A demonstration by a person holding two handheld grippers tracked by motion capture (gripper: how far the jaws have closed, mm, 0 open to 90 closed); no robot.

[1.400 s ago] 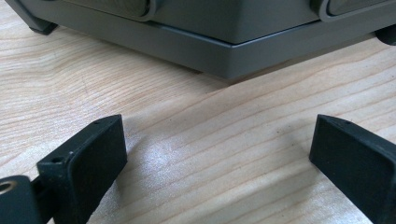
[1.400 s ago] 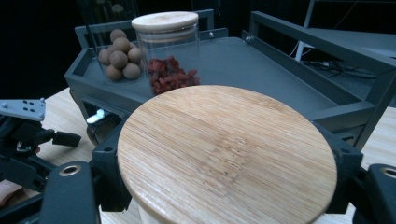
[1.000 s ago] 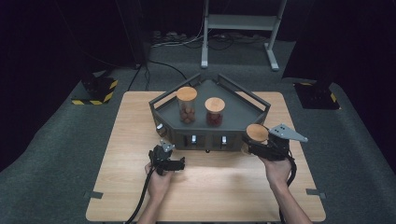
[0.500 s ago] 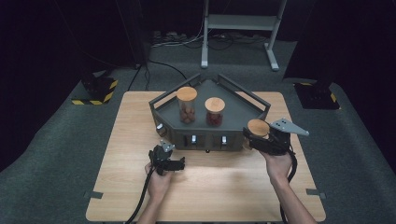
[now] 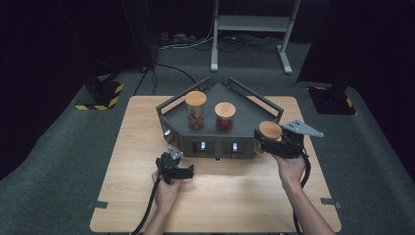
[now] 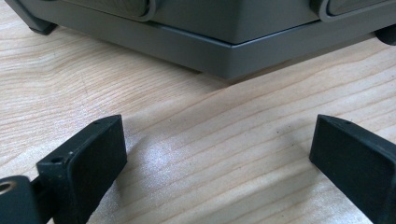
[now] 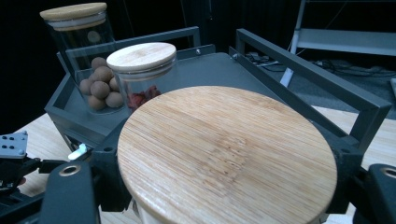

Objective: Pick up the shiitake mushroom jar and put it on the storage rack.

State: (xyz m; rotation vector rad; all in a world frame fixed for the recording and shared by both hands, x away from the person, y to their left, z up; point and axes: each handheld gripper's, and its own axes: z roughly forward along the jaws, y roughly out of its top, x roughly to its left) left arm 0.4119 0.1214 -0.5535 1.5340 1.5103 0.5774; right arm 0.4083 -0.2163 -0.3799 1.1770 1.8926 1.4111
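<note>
Your right gripper [image 5: 268, 142] has its black jaws clamped on a glass jar with a round, pale bamboo lid [image 7: 227, 156], held upright at the right front corner of the dark grey metal tray [image 5: 249, 96]. The lid's straight grain is plain and unmarked. Your left gripper [image 5: 177, 170] rests low on the table with its jaws spread wide, nothing between them. Inside the tray stand a taller jar of brown balls [image 5: 195, 110] and a shorter jar of red pieces [image 5: 225, 116], both bamboo-lidded. The light wooden table [image 5: 137, 147] sits on grey carpet in a dark room; I see no readable writing.
</note>
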